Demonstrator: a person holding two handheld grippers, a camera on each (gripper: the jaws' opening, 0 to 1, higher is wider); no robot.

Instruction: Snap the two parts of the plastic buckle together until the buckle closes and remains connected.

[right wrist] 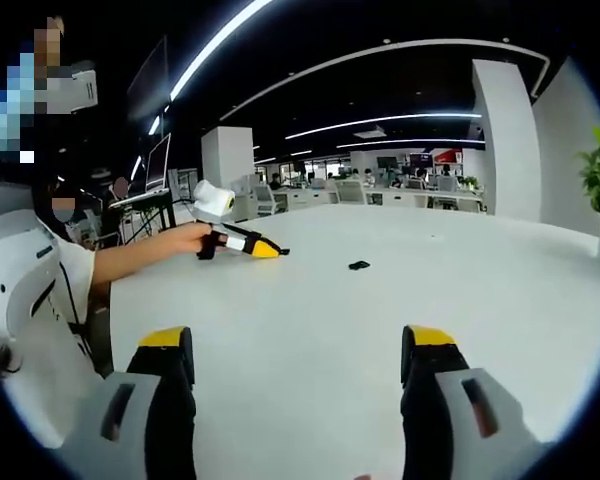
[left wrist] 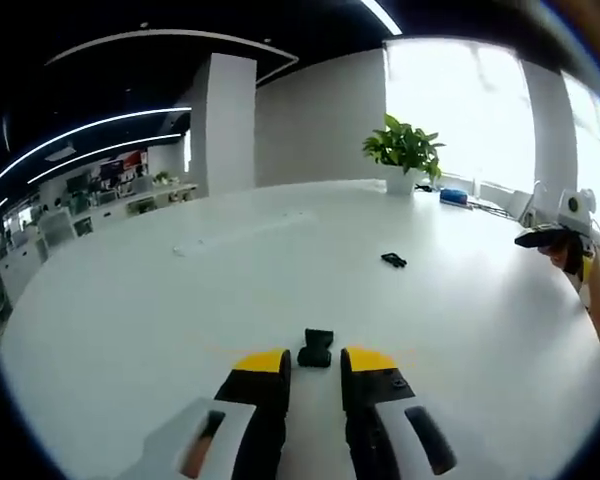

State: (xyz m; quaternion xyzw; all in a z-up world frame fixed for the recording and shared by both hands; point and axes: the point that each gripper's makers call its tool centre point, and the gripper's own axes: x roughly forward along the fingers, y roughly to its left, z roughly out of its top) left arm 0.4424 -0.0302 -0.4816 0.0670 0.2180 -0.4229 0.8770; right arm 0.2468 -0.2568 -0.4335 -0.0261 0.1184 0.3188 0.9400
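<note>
Two small black buckle pieces are lying apart on the white table (left wrist: 130, 320), so the job is sitting at its very first step: neither half has been picked up, and nothing has been brought together yet.

In the left gripper view, the left gripper (left wrist: 315, 362) is hovering low over the tabletop with its jaws a little apart and nothing between them. The near buckle piece (left wrist: 316, 348), a chunky, squarish bit of black moulded plastic, is resting on the table just ahead of the yellow fingertips. The far buckle piece (left wrist: 393, 260), smaller in the picture and flatter looking, is lying well apart from it toward the potted plant (left wrist: 404, 152).

In the right gripper view, the right gripper (right wrist: 296, 345) is hanging wide open and empty, well back from the same far piece, which is showing as a dark speck.

Judging from this, the next move is calling for the left gripper to ease forward and close on the near piece, while the right one reaches for the other; the halves will then need lining up before being pressed together.

The tabletop is looking smooth, matte and broadly rounded, so hard plastic may slide under a careless nudge. The grippers are showing grey bodies, black fingers and yellow tips.
</note>
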